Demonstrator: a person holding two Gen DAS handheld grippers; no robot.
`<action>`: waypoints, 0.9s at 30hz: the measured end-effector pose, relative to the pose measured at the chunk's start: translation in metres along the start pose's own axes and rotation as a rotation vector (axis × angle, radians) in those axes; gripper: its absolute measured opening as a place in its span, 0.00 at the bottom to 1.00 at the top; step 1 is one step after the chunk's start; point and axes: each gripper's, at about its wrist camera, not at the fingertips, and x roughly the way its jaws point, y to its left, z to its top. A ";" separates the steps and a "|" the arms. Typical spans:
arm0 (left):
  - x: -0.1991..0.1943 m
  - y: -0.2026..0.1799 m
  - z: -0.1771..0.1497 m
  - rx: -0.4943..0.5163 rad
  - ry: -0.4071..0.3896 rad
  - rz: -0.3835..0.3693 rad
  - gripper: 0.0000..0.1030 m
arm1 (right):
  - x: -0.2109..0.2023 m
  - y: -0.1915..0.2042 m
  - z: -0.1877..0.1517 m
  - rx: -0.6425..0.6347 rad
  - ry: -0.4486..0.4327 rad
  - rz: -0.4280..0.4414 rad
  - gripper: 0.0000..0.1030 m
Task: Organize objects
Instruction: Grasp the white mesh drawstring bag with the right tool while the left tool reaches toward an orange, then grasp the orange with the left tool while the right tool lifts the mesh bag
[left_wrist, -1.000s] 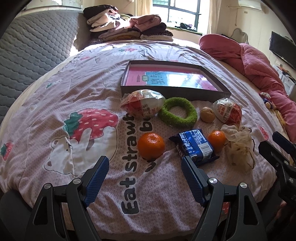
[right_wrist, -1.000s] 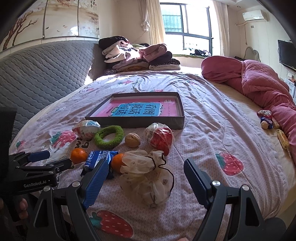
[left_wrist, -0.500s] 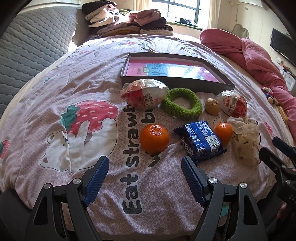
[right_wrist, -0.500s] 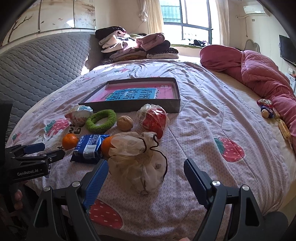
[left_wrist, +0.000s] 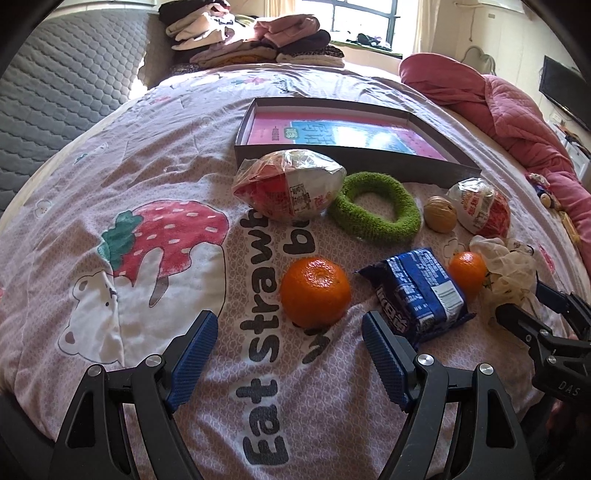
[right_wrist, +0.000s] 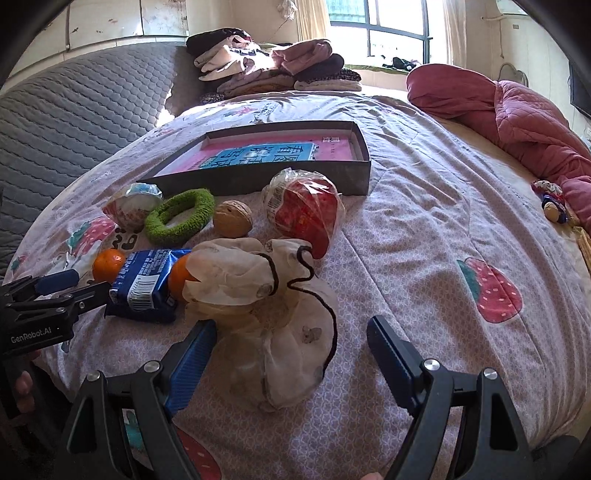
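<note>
In the left wrist view, the left gripper (left_wrist: 288, 339) is seen with its jaws spread wide and nothing held, low over a bedspread (left_wrist: 110, 155) printed with strawberries and a bear. A mandarin (left_wrist: 315, 291) lies just ahead, between the lines of the two fingers. To its right a blue snack packet (left_wrist: 419, 291) is seen, with a smaller mandarin (left_wrist: 467, 271) touching its far corner. Farther back a plastic-wrapped red fruit (left_wrist: 290, 188), a green fuzzy ring (left_wrist: 375, 212), a walnut (left_wrist: 439, 214) and a second wrapped fruit (left_wrist: 480, 210) are set in a row before a shallow dark box (left_wrist: 351, 157) holding a pink and blue book. The right gripper's fingers (left_wrist: 524, 325) are seen at the right edge, beside a crumpled gauze pouch (left_wrist: 509, 269).

In the right wrist view, the right gripper (right_wrist: 291, 343) is likewise shown with jaws wide and empty. The gauze drawstring pouch (right_wrist: 273, 314), mostly cut off in the other view, is shown whole here, lying between the fingers with its black cord looped over it. The left blue pad (right_wrist: 192, 362) is seen just beside the pouch; contact cannot be told. The left gripper (right_wrist: 55, 291) is seen near the snack packet (right_wrist: 146, 284). A pink quilt (right_wrist: 517, 125) and folded clothes (right_wrist: 273, 66) are seen beyond the box (right_wrist: 258, 181).
</note>
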 end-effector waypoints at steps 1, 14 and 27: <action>0.002 0.001 0.001 -0.002 0.002 -0.003 0.79 | 0.002 0.000 0.000 0.001 -0.001 0.004 0.81; 0.022 -0.002 0.012 0.021 -0.025 -0.022 0.62 | 0.010 -0.006 0.001 0.009 -0.026 0.037 0.51; 0.017 -0.006 0.009 0.042 -0.047 -0.065 0.40 | 0.000 -0.007 0.003 0.001 -0.064 0.049 0.14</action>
